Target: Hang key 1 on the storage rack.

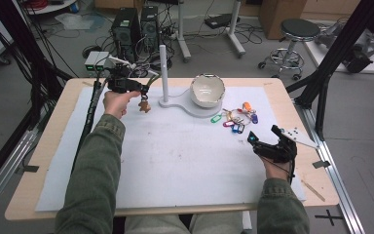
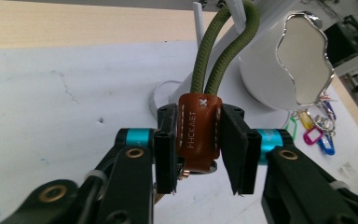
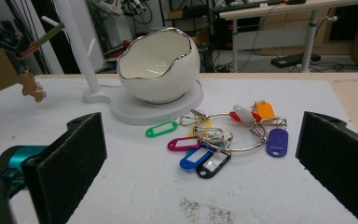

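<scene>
My left gripper (image 2: 198,149) pinches the brown leather tab (image 2: 198,132) of a keychain between its pads, and the green cord loop (image 2: 223,51) rises from it toward the white peg stand (image 1: 163,73). Beyond the stand sits the egg-shaped bowl (image 2: 279,60). My right gripper (image 3: 200,161) is spread wide, with the ring of coloured key tags (image 3: 223,135) just ahead of it.

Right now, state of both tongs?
Left tongs: closed on the brown leather tag of the green cord keychain.
Right tongs: open, empty.

Stitched brown leather tab (image 2: 199,133), woven cord (image 2: 209,51)
</scene>
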`<move>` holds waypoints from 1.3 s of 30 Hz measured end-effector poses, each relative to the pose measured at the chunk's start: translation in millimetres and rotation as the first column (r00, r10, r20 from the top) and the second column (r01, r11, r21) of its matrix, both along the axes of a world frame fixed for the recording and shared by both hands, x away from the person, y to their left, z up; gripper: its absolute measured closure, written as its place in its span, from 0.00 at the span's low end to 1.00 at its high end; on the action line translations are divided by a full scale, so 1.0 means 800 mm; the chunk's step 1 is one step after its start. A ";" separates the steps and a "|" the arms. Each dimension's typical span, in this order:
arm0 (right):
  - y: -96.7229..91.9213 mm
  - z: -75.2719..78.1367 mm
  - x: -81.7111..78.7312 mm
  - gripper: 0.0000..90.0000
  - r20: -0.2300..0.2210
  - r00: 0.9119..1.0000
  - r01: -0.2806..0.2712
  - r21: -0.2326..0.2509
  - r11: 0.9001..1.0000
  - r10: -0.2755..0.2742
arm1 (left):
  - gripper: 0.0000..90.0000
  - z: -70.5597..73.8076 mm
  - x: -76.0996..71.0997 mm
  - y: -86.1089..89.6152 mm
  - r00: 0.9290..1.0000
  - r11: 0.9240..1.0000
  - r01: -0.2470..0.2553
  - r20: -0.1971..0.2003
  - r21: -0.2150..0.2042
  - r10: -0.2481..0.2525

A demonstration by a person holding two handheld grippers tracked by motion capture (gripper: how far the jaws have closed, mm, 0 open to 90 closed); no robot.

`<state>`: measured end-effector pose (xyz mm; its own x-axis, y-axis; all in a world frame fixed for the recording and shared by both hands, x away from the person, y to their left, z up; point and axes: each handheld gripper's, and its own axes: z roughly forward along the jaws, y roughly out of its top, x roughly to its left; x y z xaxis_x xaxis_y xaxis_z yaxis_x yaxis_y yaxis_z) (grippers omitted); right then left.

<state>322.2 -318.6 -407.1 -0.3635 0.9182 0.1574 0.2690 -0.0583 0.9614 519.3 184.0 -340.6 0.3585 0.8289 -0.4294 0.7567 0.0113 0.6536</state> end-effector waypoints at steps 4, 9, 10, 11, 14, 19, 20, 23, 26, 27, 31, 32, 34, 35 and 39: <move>0.000 0.000 0.000 0.01 0.000 1.000 0.000 0.001 1.000 0.000 | 0.63 0.000 -0.002 -0.001 1.000 0.999 -0.006 0.009 0.048 0.006; 0.000 0.000 0.001 0.01 -0.001 1.000 -0.002 -0.005 1.000 0.002 | 0.52 0.002 -0.005 0.001 0.999 0.998 -0.025 0.032 0.055 0.023; 0.001 0.000 0.001 0.01 -0.001 1.000 -0.002 -0.003 1.000 0.002 | 0.50 0.002 -0.006 0.001 0.999 0.998 -0.031 0.039 0.049 0.029; 0.000 0.000 0.000 0.01 -0.002 1.000 -0.002 -0.001 1.000 0.002 | 0.48 0.003 -0.007 0.002 0.999 0.998 -0.033 0.044 0.052 0.031; 0.000 0.000 0.000 0.01 -0.003 1.000 0.001 0.002 1.000 -0.001 | 0.40 0.003 -0.009 0.002 0.998 0.997 -0.037 0.052 0.072 0.033; 0.000 0.000 0.000 0.01 -0.004 1.000 0.000 0.002 1.000 0.000 | 0.24 0.005 -0.013 -0.002 0.998 0.988 -0.053 0.053 0.146 0.046; 0.000 0.000 0.000 0.01 -0.004 1.000 0.000 0.003 1.000 0.000 | 0.22 0.005 -0.015 -0.002 0.998 0.986 -0.050 0.054 0.158 0.042; 0.000 0.000 0.000 0.01 -0.001 1.000 0.000 0.002 1.000 0.000 | 0.20 0.005 -0.020 0.001 0.997 0.990 -0.052 0.055 0.135 0.045; 0.000 0.000 0.000 0.01 -0.002 1.000 -0.001 -0.001 1.000 0.001 | 0.15 0.005 -0.027 0.007 0.997 0.989 -0.067 0.054 0.135 0.060; 0.000 0.000 0.000 0.01 -0.003 1.000 -0.002 -0.001 1.000 0.002 | 0.13 0.005 -0.029 0.009 0.996 0.988 -0.074 0.052 0.138 0.068; 0.000 0.000 0.000 0.01 -0.002 1.000 -0.001 0.000 1.000 0.001 | 0.05 0.010 -0.037 0.014 0.997 0.984 -0.071 0.044 0.163 0.065; 0.001 0.000 0.000 0.01 -0.002 1.000 -0.002 0.000 1.000 0.002 | 0.02 0.011 -0.040 0.013 0.997 0.983 -0.074 0.048 0.169 0.067; 0.001 0.000 0.000 0.01 -0.003 1.000 -0.002 0.001 1.000 0.002 | 0.02 0.014 -0.045 0.012 0.996 0.978 -0.081 0.055 0.193 0.072; 0.001 0.000 0.000 0.01 -0.001 1.000 -0.002 0.000 1.000 0.002 | 0.02 0.015 -0.047 0.012 0.996 0.977 -0.084 0.059 0.195 0.074; 0.002 0.000 0.000 0.01 -0.004 1.000 -0.002 0.000 1.000 0.002 | 0.02 0.014 -0.055 0.011 0.997 0.974 -0.061 0.062 0.218 0.048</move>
<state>322.1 -317.3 -406.9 -0.3647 0.9174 0.1592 0.2732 -0.0580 0.9602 475.4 192.8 -329.5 0.3287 0.9195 -0.2154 0.7208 -0.0969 0.6863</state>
